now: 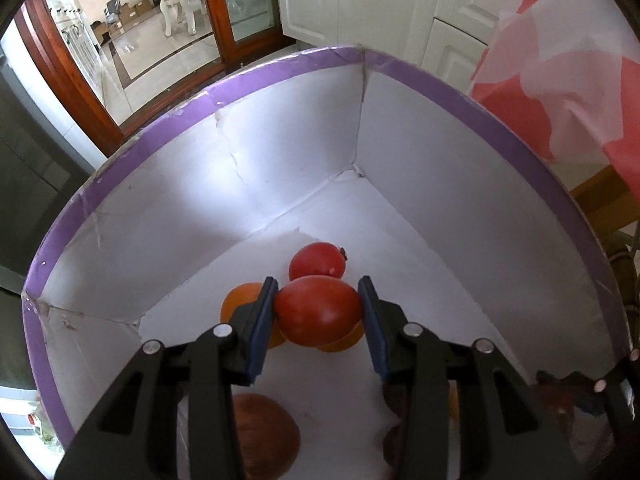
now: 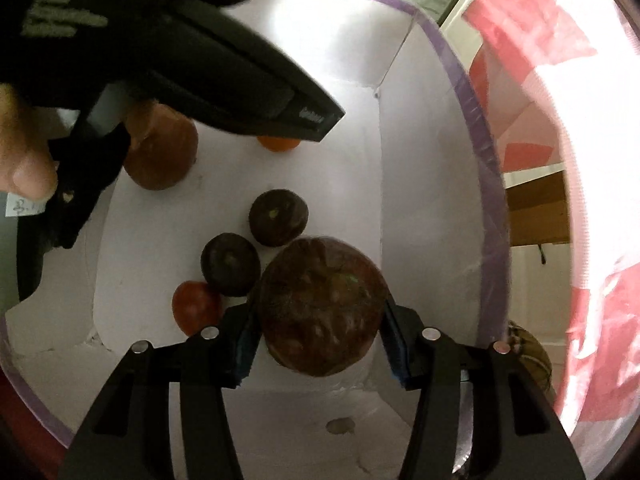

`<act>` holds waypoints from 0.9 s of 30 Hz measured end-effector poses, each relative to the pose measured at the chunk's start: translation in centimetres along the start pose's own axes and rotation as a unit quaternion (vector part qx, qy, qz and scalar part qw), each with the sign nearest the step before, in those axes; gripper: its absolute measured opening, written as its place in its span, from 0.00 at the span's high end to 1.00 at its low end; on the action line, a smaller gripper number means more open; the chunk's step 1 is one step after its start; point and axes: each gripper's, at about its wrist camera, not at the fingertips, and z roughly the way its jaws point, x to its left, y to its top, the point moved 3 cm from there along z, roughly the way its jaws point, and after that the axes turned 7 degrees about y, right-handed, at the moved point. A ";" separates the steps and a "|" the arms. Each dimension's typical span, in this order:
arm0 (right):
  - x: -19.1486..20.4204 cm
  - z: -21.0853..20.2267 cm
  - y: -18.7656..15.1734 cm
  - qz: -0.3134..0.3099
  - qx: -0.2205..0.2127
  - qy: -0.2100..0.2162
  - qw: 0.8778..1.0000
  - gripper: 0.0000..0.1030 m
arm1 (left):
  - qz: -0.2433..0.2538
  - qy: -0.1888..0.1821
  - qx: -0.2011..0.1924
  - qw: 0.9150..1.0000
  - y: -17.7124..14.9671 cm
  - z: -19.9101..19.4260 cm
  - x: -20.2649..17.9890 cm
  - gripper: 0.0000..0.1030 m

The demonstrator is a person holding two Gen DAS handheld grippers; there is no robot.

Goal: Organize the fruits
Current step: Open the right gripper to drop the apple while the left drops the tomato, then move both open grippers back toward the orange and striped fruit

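Two fruits sit in your grippers. Your left gripper (image 1: 319,309) clamps a smooth, glossy red tomato (image 1: 318,311) between its blue pads, above the floor of the white cardboard box (image 1: 280,152) with its purple-taped rim. At 12 o'clock of it lies a second red tomato (image 1: 318,261); oranges (image 1: 240,300) peek from behind at 9. Your right gripper (image 2: 318,330) squeezes a large, mottled brown round fruit (image 2: 322,306). Two dark, dull round fruits (image 2: 279,217) lie at its 11 o'clock.
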 end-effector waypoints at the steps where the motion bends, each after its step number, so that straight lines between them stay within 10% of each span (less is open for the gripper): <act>1: -0.3 -0.2 0.3 -0.001 -0.006 -0.005 1.000 0.42 | -0.002 0.000 0.000 1.000 0.0 0.0 0.1 0.57; 7: -0.7 -2.1 0.6 0.011 -0.040 -0.014 0.999 0.28 | -0.015 0.011 -0.027 0.999 1.0 -1.1 0.5 0.23; 18: 0.5 -11.2 0.2 -0.015 -0.174 0.052 0.983 0.27 | -0.014 0.036 -0.087 0.995 3.7 -6.3 0.6 0.13; 27: -5.7 -23.6 -4.0 0.079 -0.336 0.026 0.938 0.15 | 0.011 0.027 -0.188 0.982 6.4 -14.9 -2.8 0.05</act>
